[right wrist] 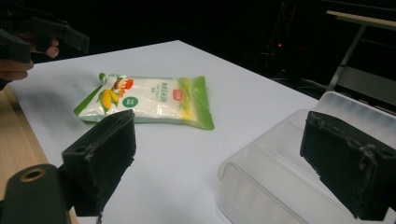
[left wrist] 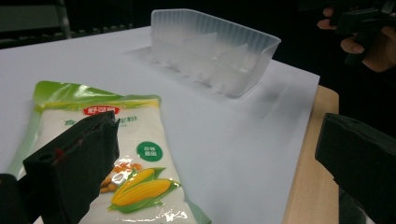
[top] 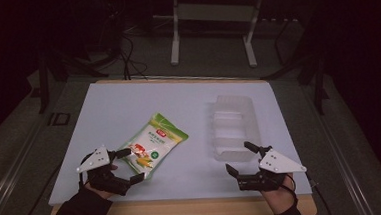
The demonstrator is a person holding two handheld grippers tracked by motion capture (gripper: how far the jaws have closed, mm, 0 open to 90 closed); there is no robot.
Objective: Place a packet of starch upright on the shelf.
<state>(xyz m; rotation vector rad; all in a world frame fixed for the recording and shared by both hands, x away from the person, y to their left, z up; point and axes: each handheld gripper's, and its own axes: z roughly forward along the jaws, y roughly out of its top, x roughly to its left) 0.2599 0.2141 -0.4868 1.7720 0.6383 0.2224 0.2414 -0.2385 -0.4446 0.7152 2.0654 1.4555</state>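
— What sort of room am I working in?

— A lab or test room, dimly lit. My table [top: 128, 106] is a wooden top under a plain white sheet, set on grey carpet. At the far side stands a white metal frame [top: 213, 16] on legs, and black cables [top: 130, 61] trail over the floor at the far left.

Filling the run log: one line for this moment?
left gripper: open, at corn bag | right gripper: open, near clear tray | nothing held
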